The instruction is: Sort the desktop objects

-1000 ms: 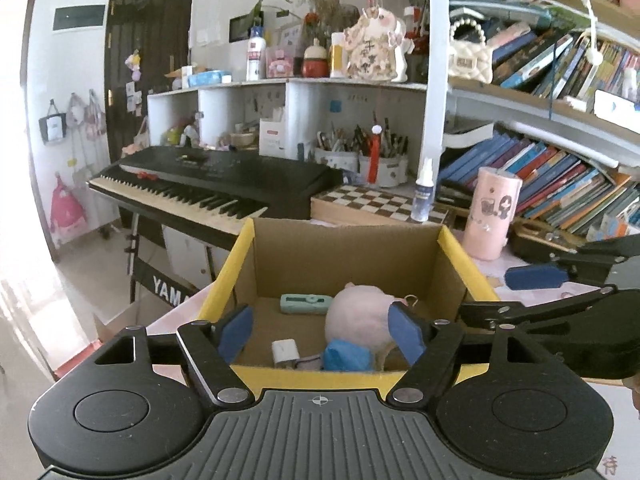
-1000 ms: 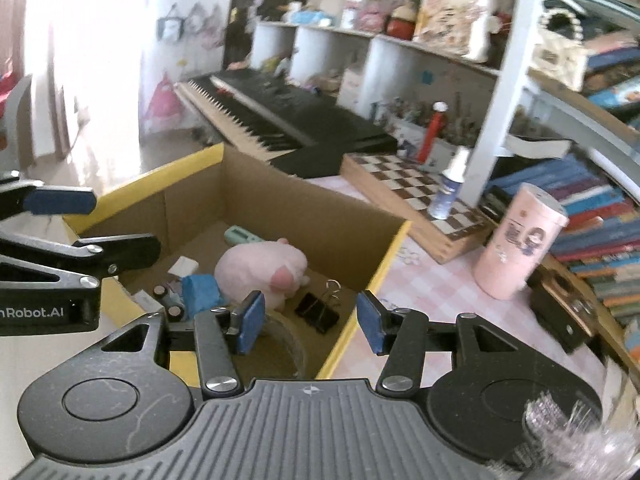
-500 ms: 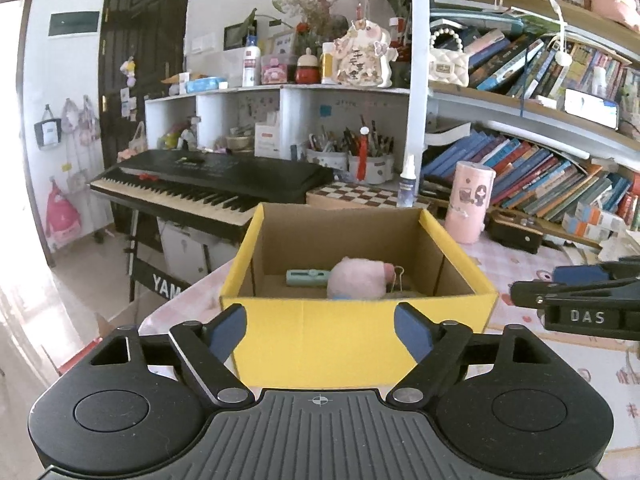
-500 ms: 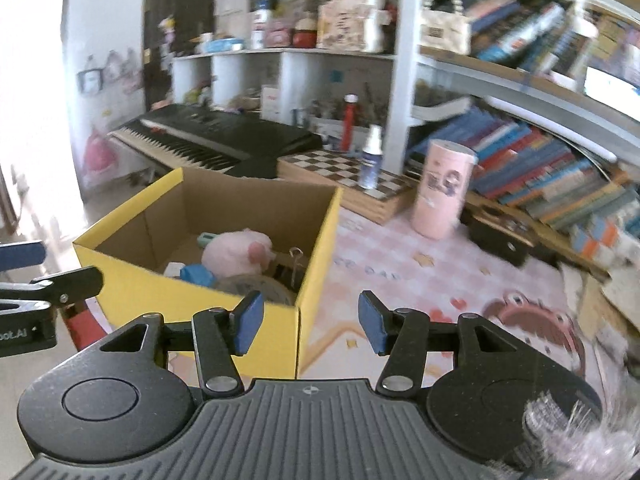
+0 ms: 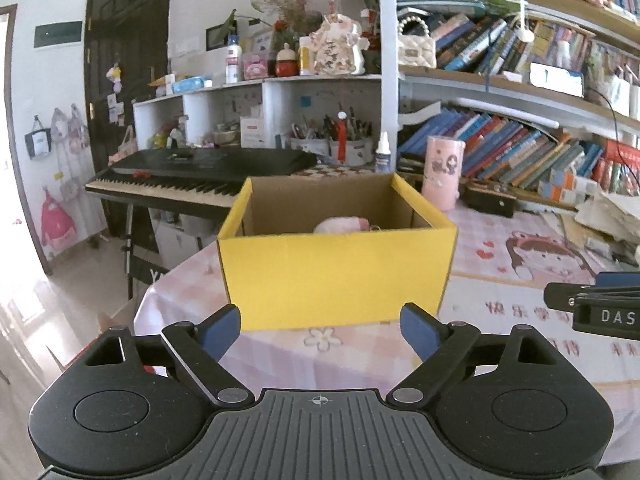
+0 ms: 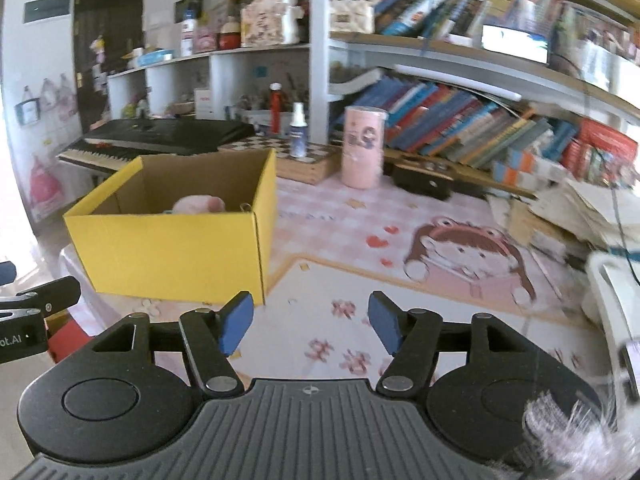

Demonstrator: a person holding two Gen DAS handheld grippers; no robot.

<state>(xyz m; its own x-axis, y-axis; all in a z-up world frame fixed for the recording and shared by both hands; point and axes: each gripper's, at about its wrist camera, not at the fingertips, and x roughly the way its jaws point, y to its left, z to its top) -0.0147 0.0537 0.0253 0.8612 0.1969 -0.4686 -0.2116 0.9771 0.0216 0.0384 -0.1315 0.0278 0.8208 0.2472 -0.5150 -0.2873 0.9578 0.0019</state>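
A yellow cardboard box (image 5: 336, 276) (image 6: 176, 256) stands on the pink patterned table cover (image 5: 500, 248). Over its rim shows the top of a pink plush toy (image 5: 340, 225) (image 6: 198, 204); the other things inside are hidden by the front wall. My left gripper (image 5: 320, 330) hangs in front of the box, jaws opening, nothing between them. My right gripper (image 6: 312, 322) is to the right of the box over the table cover, jaws opening and empty. The right gripper's side shows at the left wrist view's right edge (image 5: 600, 308).
A pink cylinder (image 6: 362, 146), a spray bottle (image 6: 298, 130) on a chessboard (image 6: 296, 156) and a small black box (image 6: 424, 180) stand behind. Slanted books (image 6: 480, 124) fill the shelves. A keyboard piano (image 5: 192, 178) is at back left. Papers (image 6: 580, 216) pile at right.
Both grippers have drawn back from above the box's inside to in front of it. The box looks smaller and its contents sank behind the front wall. Both pairs of jaws stand wider.
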